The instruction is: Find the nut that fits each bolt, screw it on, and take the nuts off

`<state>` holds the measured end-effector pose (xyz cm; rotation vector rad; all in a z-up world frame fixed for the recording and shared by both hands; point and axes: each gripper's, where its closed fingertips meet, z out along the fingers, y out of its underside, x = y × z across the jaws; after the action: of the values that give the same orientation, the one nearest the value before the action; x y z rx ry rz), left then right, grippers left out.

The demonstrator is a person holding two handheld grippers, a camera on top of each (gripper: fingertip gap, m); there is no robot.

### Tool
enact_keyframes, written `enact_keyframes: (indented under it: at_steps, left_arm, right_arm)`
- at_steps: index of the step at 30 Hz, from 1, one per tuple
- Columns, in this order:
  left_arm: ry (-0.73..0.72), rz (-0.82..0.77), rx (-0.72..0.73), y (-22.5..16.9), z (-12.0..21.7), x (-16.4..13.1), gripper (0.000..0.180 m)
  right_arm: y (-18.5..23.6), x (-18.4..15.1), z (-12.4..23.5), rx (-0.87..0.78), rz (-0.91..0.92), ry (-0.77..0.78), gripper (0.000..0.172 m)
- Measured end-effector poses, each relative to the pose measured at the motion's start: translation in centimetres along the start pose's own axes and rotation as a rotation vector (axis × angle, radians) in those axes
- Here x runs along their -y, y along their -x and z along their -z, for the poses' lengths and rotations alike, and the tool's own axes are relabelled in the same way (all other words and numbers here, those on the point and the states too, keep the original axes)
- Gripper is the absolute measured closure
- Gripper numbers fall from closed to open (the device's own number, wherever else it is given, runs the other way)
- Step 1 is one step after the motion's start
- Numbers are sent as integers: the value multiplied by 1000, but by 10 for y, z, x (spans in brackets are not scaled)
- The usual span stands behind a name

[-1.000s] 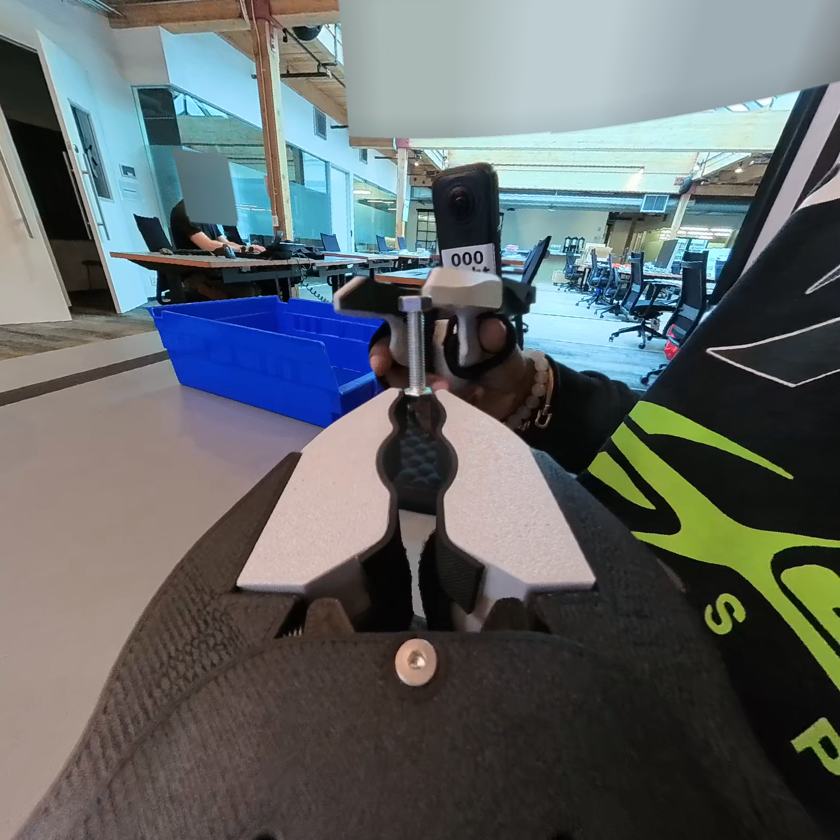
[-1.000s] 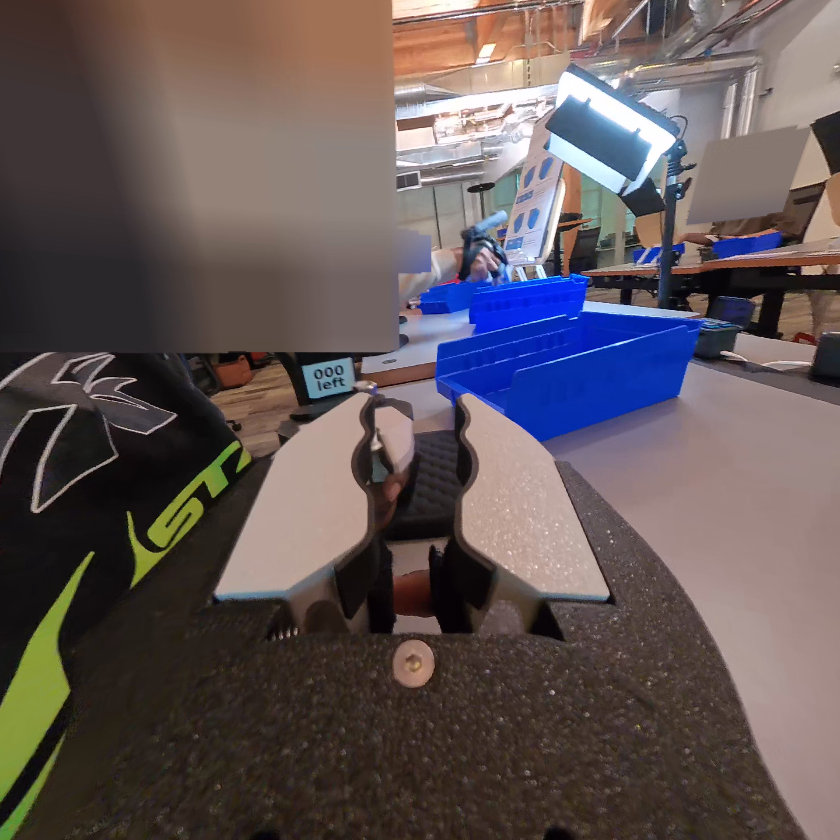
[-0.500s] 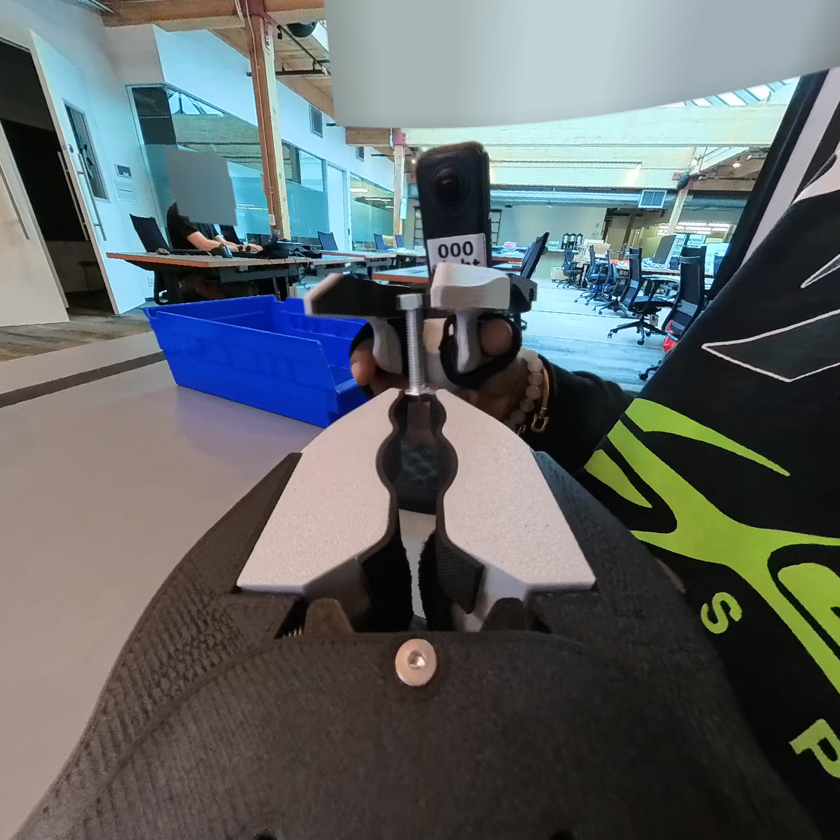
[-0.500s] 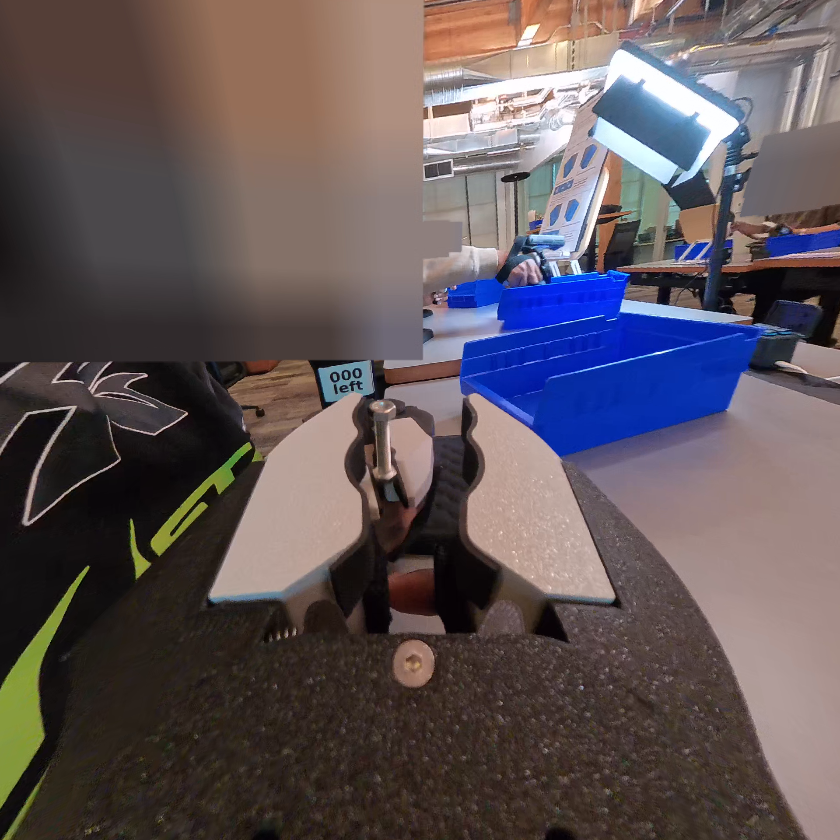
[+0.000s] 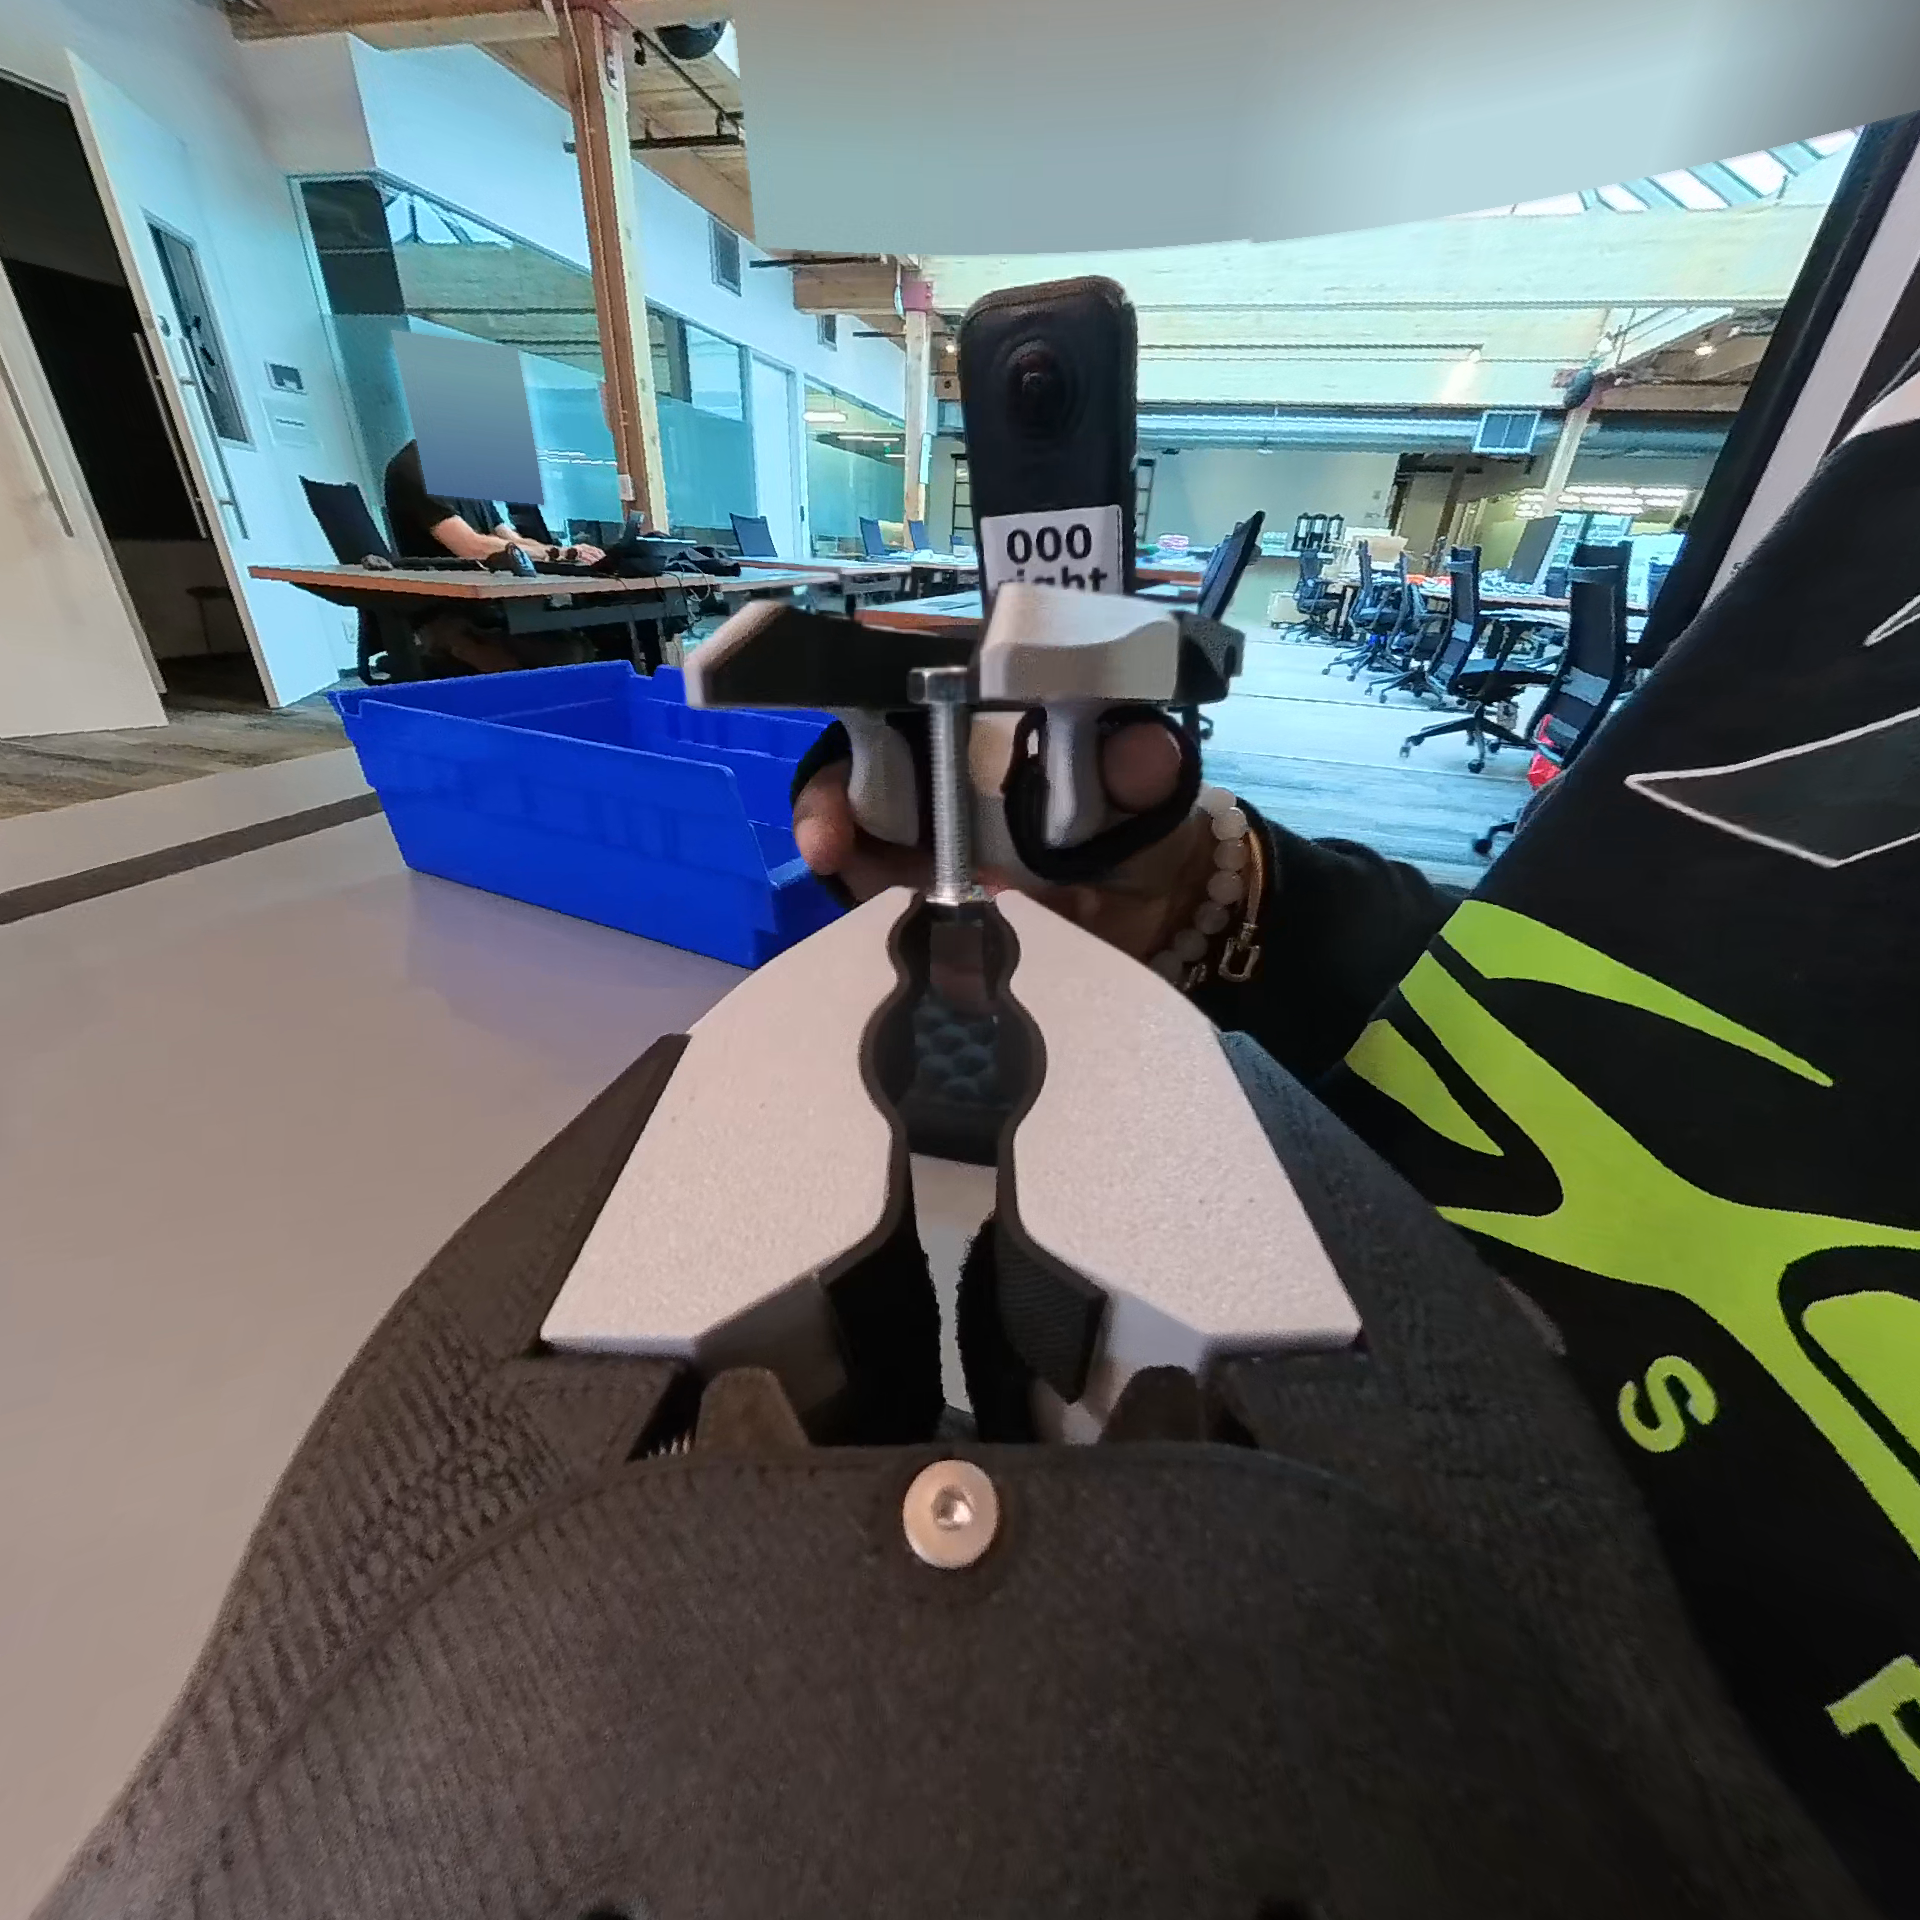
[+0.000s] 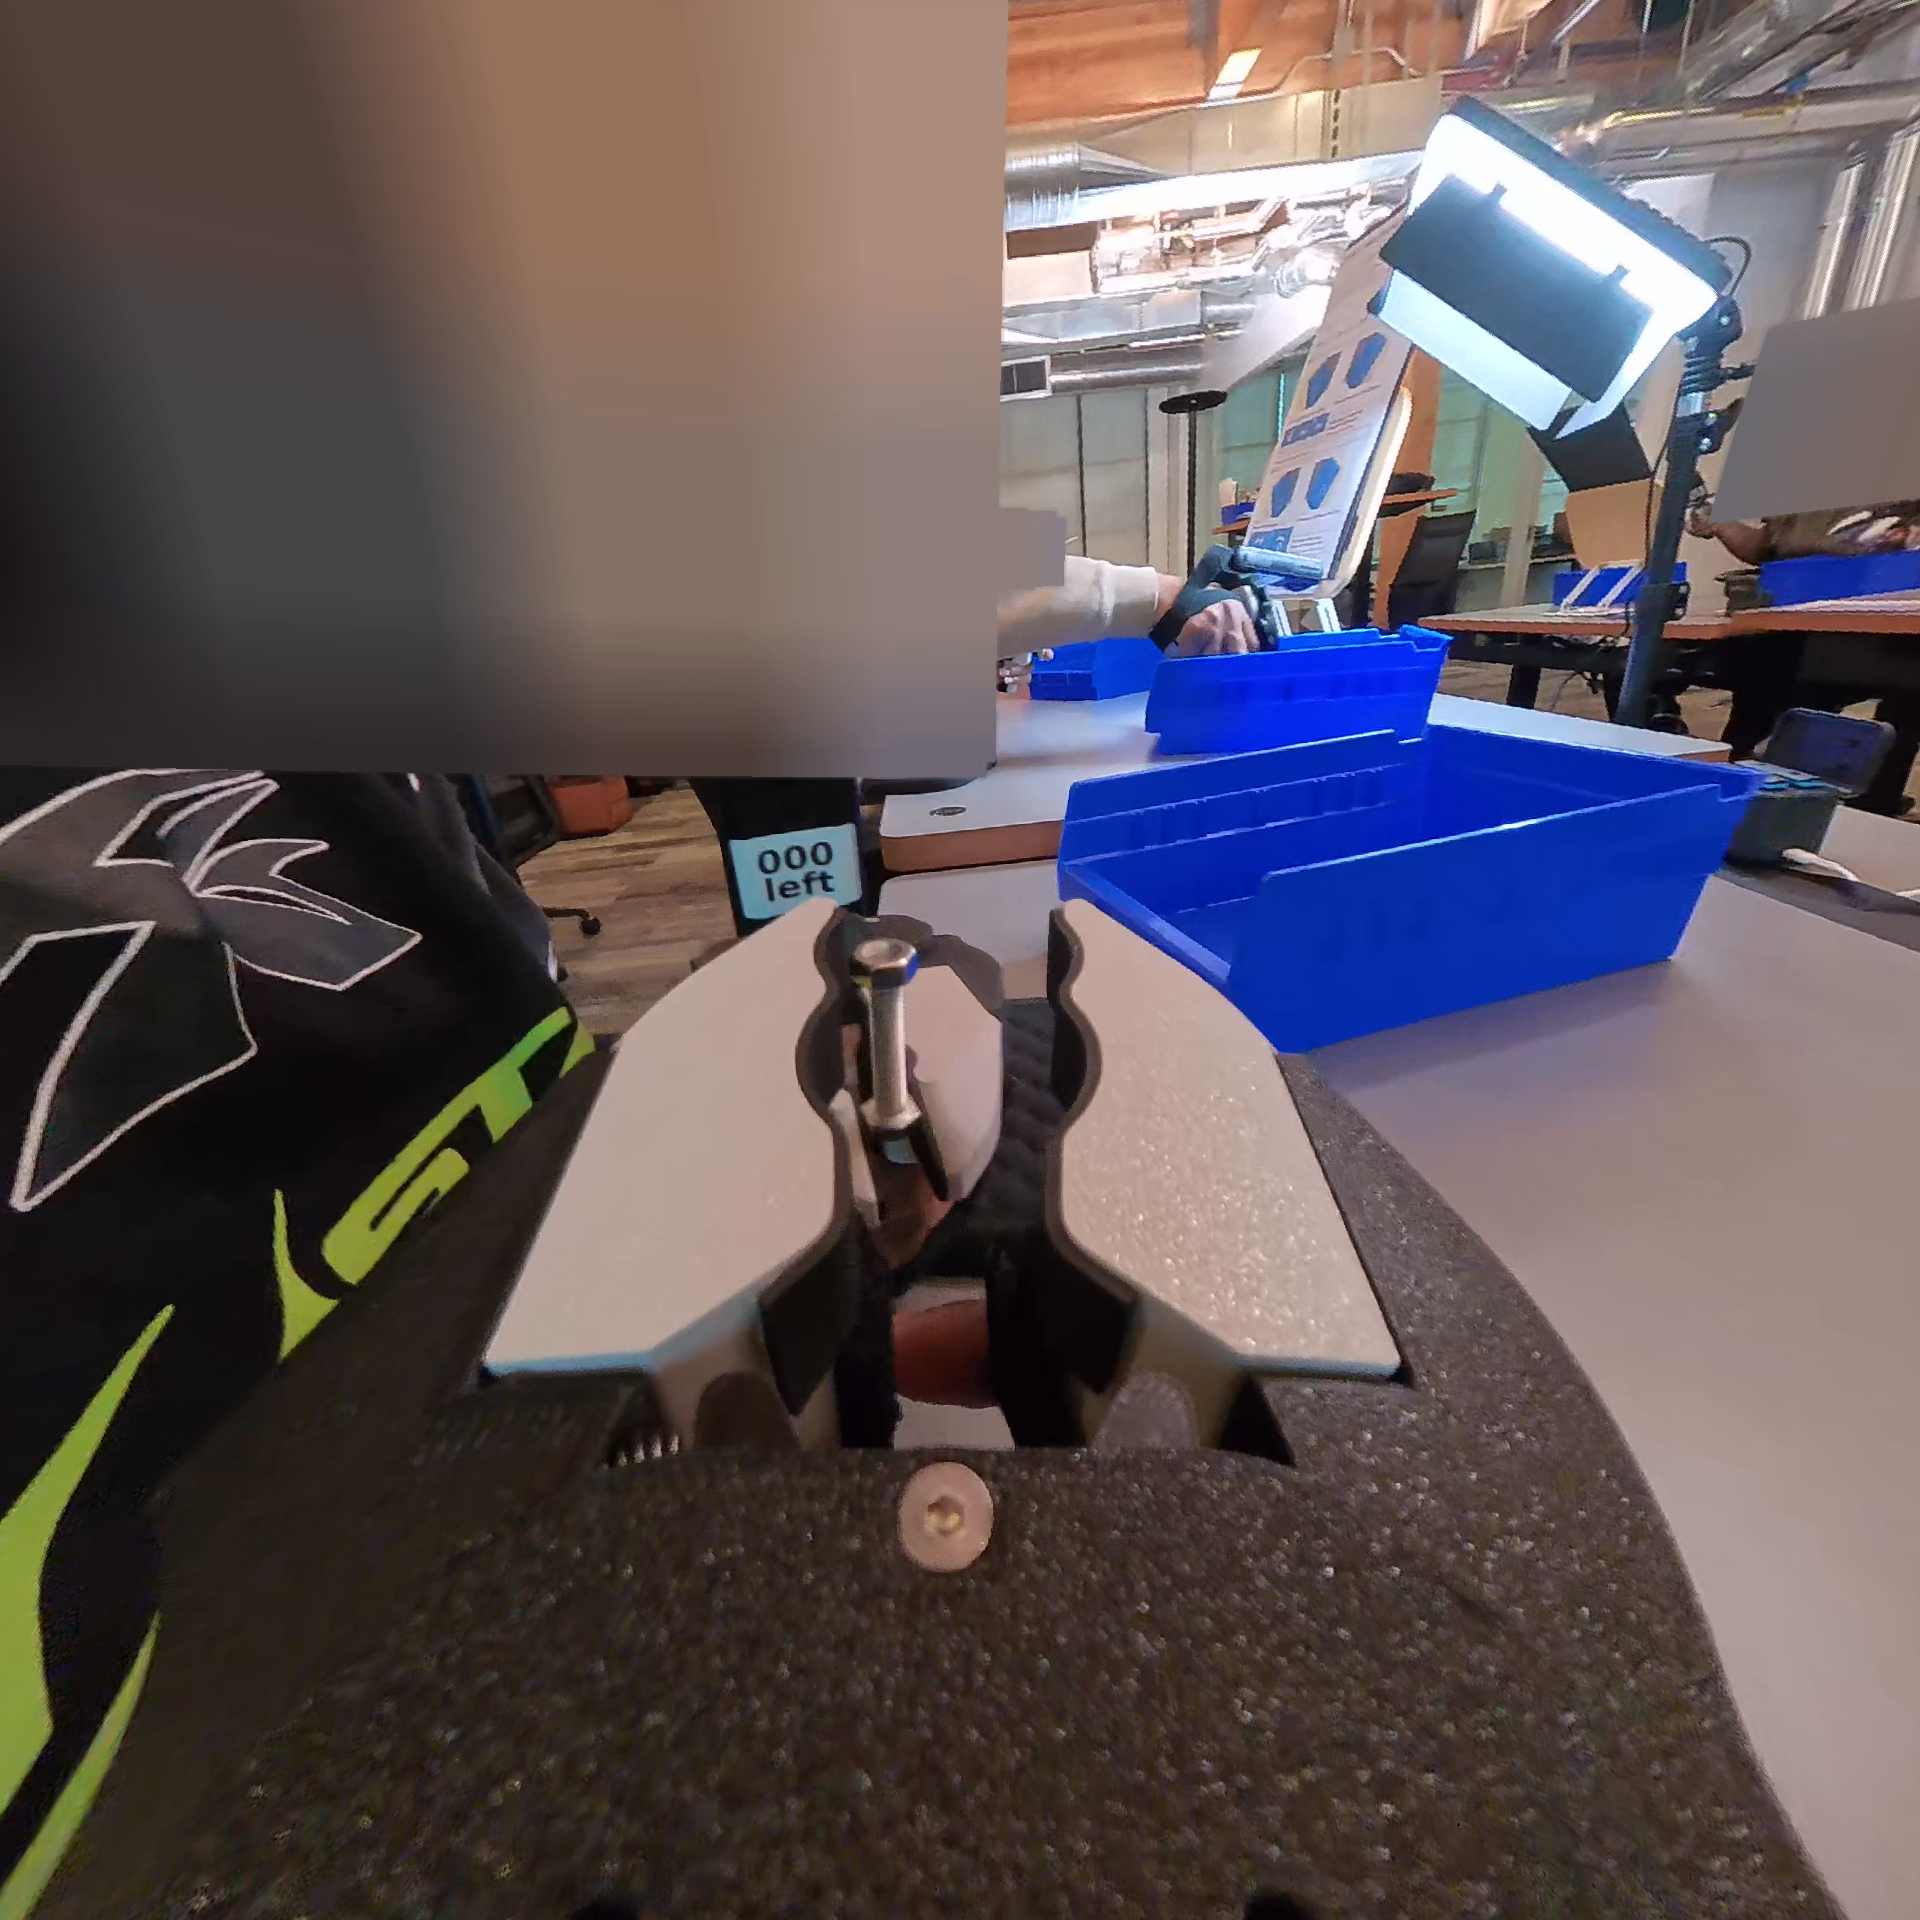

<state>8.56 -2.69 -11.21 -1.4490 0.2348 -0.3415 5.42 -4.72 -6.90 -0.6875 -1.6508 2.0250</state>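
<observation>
Your blue bin [image 6: 1455,894] sits on the grey bench [image 6: 1662,1195], with a lit light panel [image 6: 1538,260] behind it.

A smooth pale grey counter [image 6: 1714,1195] with a dark strip [image 5: 156,862] running across its far part carries an open blue plastic bin [image 6: 1455,914] with inner dividers. A small dark teal case [image 6: 1803,800] sits just beyond the bin's far end.
</observation>
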Motion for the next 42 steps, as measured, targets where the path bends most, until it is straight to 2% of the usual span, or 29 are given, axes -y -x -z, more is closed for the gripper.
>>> enact_keyframes:
  at_steps: [7, 9, 13, 24, 27, 33, 39, 42]
  left_arm:
    - [-5, 3, 20, 6, 4, 1, 171]
    - [4, 4, 21, 7, 3, -1, 171]
    - [49, 7, 55, 14, 3, -9, 171]
    - [-38, 20, 131, 32, 27, 8, 171]
    - [-56, 14, 151, 35, 32, 14, 171]
    - [-71, 5, 190, 40, 42, 19, 171]
    - [-81, 3, 201, 41, 48, 21, 171]
    - [-75, 0, 203, 41, 47, 19, 171]
  right_arm:
    - [-13, 6, 26, -76, 7, -12, 133]
    - [-9, 8, 27, -60, 1, -10, 139]
    - [-6, -6, 22, -40, 15, 104, 139]
    - [-70, -27, 70, -381, 26, 185, 141]
    - [-85, -40, 71, -461, -1, 279, 141]
    - [-104, -71, 53, -459, 2, 541, 139]
    - [-127, -89, 24, -377, 77, 810, 139]
    - [-144, -91, 2, -309, 119, 864, 144]
